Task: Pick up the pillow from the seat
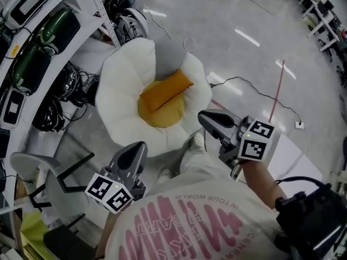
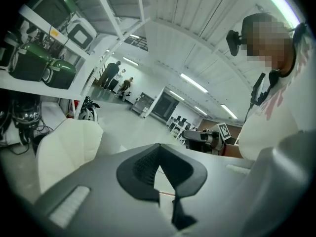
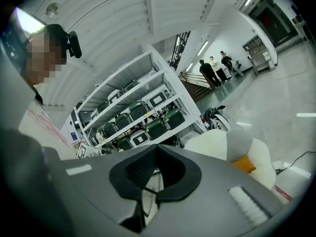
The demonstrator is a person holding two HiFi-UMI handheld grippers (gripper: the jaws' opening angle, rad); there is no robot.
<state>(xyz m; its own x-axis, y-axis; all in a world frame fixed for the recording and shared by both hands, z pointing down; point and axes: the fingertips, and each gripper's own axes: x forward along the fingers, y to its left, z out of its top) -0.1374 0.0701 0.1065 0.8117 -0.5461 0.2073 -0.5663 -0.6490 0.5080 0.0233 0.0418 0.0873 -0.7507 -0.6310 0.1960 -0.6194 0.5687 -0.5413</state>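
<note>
Left hand-held gripper (image 1: 136, 147) and right hand-held gripper (image 1: 204, 118), both closed and empty, hover near the white flower-shaped plush seat (image 1: 122, 85), whose middle holds the orange round pillow (image 1: 162, 99).

Pillow (image 1: 162, 99), ahead of both jaws: orange cloth, matt, softly creased. Seat (image 1: 122, 80) around it: white plush fabric, matt, puffy. Floor (image 1: 244, 37) beyond the jaws: smooth, glossy, mirrors the ceiling lights. Left gripper (image 2: 159, 152) and right gripper (image 3: 157, 152): grey matt plastic shells. Black pads (image 2: 143, 167) finely ribbed, rubbery-looking. Shelving (image 1: 103, 12) left of the left jaws: white-painted metal.
</note>
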